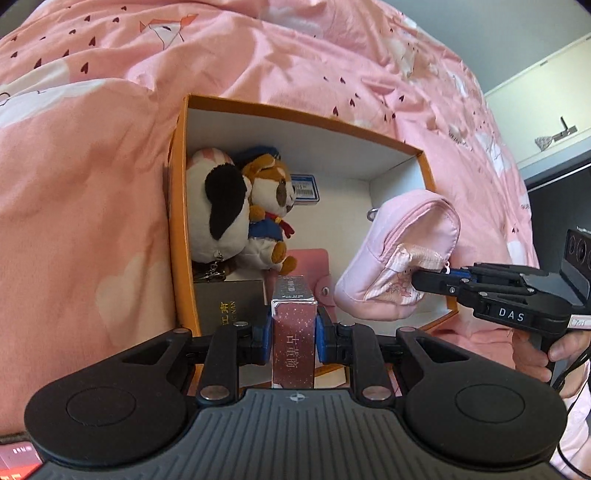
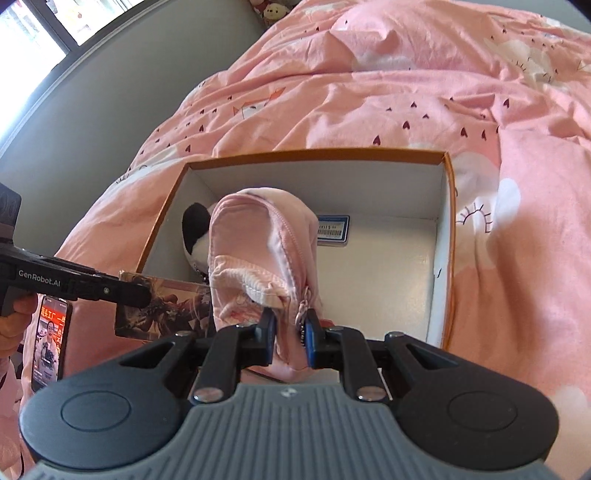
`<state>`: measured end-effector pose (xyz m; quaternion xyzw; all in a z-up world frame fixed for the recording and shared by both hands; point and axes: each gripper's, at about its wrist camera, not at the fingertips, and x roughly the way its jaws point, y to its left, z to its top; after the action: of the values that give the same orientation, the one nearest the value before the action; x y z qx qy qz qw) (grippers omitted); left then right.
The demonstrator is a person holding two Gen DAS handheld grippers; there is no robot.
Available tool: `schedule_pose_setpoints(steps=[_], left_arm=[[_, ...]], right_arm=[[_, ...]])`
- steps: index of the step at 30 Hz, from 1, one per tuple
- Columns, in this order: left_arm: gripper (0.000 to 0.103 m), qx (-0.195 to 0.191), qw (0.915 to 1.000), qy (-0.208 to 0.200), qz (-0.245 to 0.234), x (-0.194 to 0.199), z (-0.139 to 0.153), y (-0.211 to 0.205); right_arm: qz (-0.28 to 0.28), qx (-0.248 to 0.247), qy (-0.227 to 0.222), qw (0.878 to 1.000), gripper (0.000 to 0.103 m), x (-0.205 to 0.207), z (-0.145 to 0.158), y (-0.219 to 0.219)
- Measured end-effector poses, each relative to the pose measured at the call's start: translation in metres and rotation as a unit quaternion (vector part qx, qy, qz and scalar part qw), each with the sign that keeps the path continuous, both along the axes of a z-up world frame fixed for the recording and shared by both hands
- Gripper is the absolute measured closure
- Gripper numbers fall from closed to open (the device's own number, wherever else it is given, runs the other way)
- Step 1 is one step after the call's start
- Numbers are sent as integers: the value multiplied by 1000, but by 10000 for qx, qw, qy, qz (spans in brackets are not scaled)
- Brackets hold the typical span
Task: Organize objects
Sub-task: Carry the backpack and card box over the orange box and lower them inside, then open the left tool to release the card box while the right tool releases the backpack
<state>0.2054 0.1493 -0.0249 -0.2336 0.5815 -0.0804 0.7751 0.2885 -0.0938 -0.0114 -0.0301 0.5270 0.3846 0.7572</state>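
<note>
Both fingers grip: left gripper (image 1: 294,341) a maroon carton (image 1: 294,332), right gripper (image 2: 289,334) a pink pouch (image 2: 258,254) above the plush-crowded box (image 1: 177,206).

The left tongs (image 1: 294,338) are clamped tight, reaching forward and level. The right tongs (image 2: 290,334) are pinched closed too, coming in from the right side.

A pink duvet (image 1: 92,192) printed with small dark hearts and white clouds lies rumpled across the bed — its folds fill most of both views. At the right wrist view's left edge, a smartphone (image 2: 50,341) rests on the fabric, screen lit with a video. Beyond the bed, a grey wall (image 2: 92,110) meets a bright window (image 2: 33,26) — plush toys (image 2: 271,9) sit at the far end.
</note>
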Motion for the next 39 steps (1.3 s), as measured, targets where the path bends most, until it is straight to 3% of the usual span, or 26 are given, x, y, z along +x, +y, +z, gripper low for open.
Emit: schedule_pose_setpoints(steps=[4,11,19,26,29,35,39], left_arm=[[78,-118,9984,466,-308,16,-14,-2],[78,127,9926,1019,-654,29,-22,-2],[75,461,9851,1444,-814,37,-25,0],[69,1010,9793,1415,-1034,36,-19,-10],[65,1504,9712,1338,-1275,37,-14,-23],[63,2018,9583,1221,-1616,36,-8,-36],[60,2477,9437,1070,-1912,33,-5,-50]], right_arm=[[173,-160,462,9987,86,16,-22,10],[588,-420,1296,9889,86,38,-48,23],[745,-600,1442,9849,86,41,-64,39],[779,-655,1367,9854,85,38,-65,43],[775,-676,1360,9854,85,37,-65,45],[787,-715,1309,9857,85,35,-65,48],[769,-753,1284,9859,84,34,-66,48]])
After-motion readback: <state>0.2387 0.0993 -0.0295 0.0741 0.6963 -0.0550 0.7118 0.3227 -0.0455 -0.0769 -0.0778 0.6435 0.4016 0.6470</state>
